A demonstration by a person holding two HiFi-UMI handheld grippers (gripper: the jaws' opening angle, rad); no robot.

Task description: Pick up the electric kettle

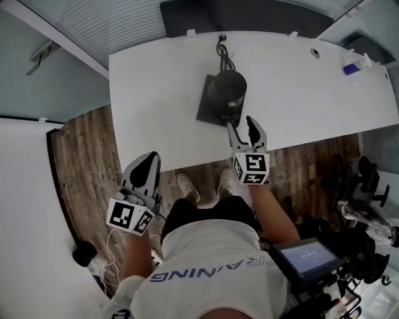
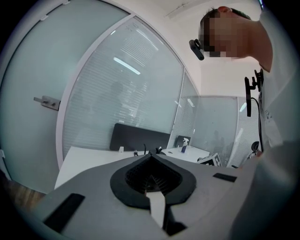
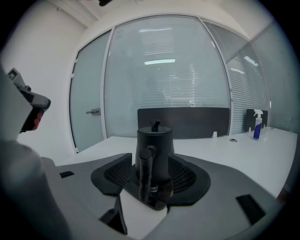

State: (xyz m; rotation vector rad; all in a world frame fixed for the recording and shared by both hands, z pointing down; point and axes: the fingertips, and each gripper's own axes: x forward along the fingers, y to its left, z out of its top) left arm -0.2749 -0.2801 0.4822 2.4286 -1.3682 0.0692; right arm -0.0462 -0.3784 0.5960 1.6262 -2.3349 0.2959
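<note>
A black electric kettle [image 1: 227, 89] stands on a dark square base [image 1: 206, 107] in the middle of the white table [image 1: 156, 93]; its cord [image 1: 222, 51] runs to the back edge. My right gripper [image 1: 242, 125] is open just in front of it at the table's front edge. In the right gripper view the kettle [image 3: 154, 140] stands upright with its handle [image 3: 145, 176] facing me, between the spread jaws of the gripper [image 3: 152, 165]; the pads do not press on it. My left gripper [image 1: 148, 159] hangs shut over the floor, short of the table, and in its own view the left gripper [image 2: 151, 157] holds nothing.
A dark panel [image 1: 243, 15] stands along the table's far edge, with glass walls behind. A blue spray bottle [image 3: 256, 125] sits at the table's far right. A rig with a small screen [image 1: 308, 258] is at my lower right. Wooden floor [image 1: 84, 156] lies to the left.
</note>
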